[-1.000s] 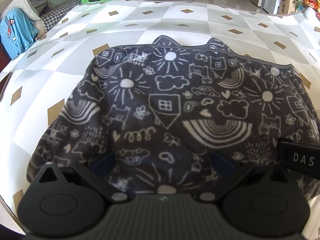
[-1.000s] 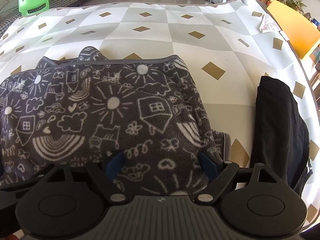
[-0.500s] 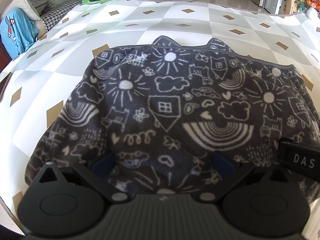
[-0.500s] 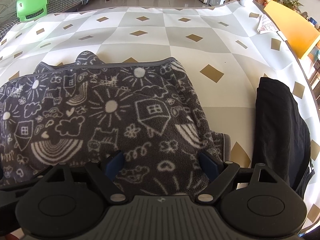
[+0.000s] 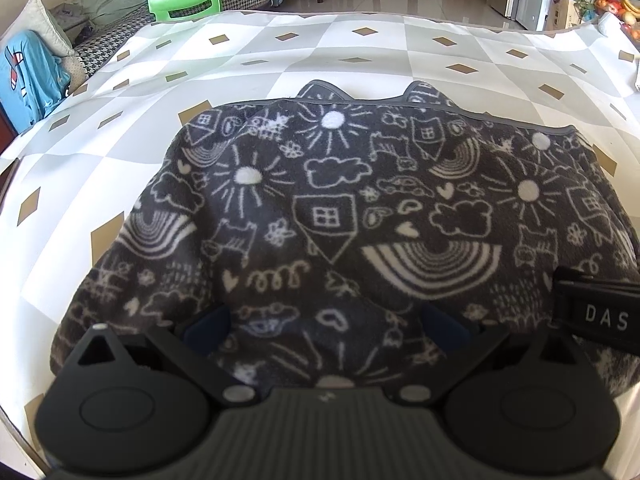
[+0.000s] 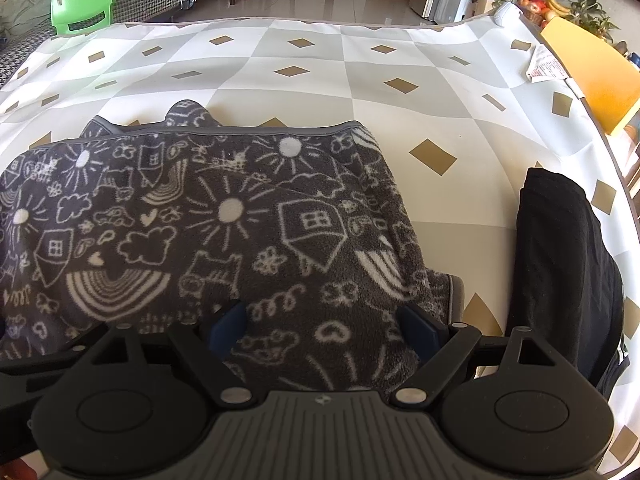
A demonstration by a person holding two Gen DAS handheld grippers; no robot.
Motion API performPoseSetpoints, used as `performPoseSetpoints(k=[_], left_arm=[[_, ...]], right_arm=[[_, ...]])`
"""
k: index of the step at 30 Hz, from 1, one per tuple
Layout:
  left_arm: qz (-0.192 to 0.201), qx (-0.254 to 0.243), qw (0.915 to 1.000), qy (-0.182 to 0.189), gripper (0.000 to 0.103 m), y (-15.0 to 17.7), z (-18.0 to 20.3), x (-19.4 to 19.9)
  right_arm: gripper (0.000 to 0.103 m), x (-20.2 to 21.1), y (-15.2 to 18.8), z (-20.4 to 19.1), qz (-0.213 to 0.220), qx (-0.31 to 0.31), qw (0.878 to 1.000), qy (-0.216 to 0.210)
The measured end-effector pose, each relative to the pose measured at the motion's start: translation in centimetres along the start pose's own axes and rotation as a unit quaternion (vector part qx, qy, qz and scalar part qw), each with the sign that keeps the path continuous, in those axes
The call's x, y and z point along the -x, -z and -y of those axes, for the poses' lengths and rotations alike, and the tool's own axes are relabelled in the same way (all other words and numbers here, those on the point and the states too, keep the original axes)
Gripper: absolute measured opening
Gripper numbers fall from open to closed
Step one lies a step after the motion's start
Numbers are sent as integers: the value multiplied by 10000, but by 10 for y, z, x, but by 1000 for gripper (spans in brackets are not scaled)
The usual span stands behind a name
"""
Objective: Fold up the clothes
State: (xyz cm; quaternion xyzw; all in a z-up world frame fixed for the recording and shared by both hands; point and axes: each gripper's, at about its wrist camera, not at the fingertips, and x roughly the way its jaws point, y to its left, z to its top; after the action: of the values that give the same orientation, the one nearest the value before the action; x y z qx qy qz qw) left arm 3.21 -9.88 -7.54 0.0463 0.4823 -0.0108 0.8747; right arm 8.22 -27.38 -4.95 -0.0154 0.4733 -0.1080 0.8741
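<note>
Across the near half of the checkered tablecloth [image 6: 360,80] lies the dark grey fleece garment [image 5: 340,216], printed with white suns, houses and rainbows, folded into a broad heap. Its far edge, a grey-bound hem, runs nearly straight across, with two small rounded tabs poking out beyond it. My left gripper [image 5: 326,328] hangs over the garment's near edge with its jaws spread wide, fleece bunched up between the blue pads; I cannot tell whether the pads actually press on it. My right gripper [image 6: 324,328] sits the same way over the near right corner, jaws wide apart with fleece rising between them. Just right of that corner a bound edge of the garment sticks out onto bare cloth. Further right, apart from the fleece, a folded black garment [image 6: 560,264] lies along the table's right edge. Beyond the hem the tablecloth is open all the way to its far edge, past which a green chair [image 6: 80,4] stands.
</note>
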Motion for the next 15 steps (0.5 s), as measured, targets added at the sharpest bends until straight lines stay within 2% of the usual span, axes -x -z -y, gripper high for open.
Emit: performPoseSetpoints(k=[15], left_arm=[[61,-244,9997,-22,103,3,1,7]], right_arm=[[85,2,6,-2,334,179,9993,-44]])
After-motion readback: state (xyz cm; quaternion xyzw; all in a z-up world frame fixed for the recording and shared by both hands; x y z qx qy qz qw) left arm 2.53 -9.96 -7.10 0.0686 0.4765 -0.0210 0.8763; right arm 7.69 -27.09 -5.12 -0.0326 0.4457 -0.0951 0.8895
